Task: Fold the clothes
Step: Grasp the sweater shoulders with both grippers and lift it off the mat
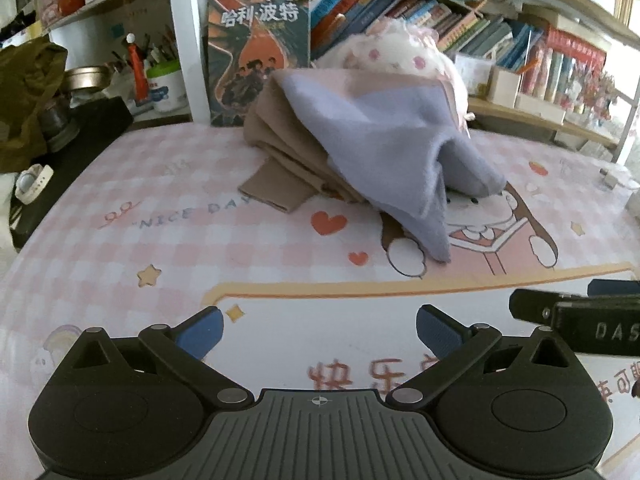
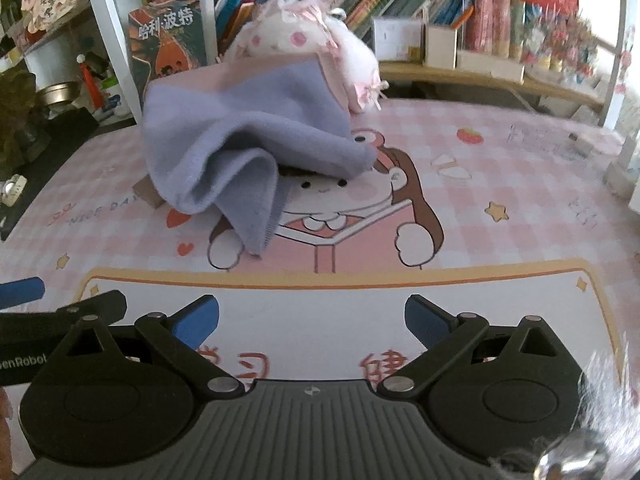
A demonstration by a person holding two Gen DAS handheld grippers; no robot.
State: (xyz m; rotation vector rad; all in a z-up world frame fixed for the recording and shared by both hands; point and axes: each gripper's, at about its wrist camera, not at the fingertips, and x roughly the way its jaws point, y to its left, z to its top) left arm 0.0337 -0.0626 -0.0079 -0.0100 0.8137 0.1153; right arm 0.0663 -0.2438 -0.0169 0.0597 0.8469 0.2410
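Observation:
A crumpled lavender garment (image 1: 400, 152) lies heaped at the back of the table, draped over a tan garment (image 1: 280, 152) with a pink layer on top. In the right wrist view the lavender garment (image 2: 248, 140) hides most of the tan one (image 2: 146, 194). My left gripper (image 1: 320, 330) is open and empty, low over the table's front, well short of the clothes. My right gripper (image 2: 312, 320) is open and empty, beside the left one. The right gripper's tip (image 1: 576, 314) shows in the left wrist view, and the left gripper's tip (image 2: 60, 304) in the right wrist view.
The table carries a pink checked cartoon mat (image 1: 160, 248). A white and pink plush toy (image 2: 312, 36) sits behind the clothes. A bookshelf (image 1: 460, 12) with a standing book (image 1: 260, 52) runs along the back. Clutter and a black object (image 1: 80, 148) sit at left.

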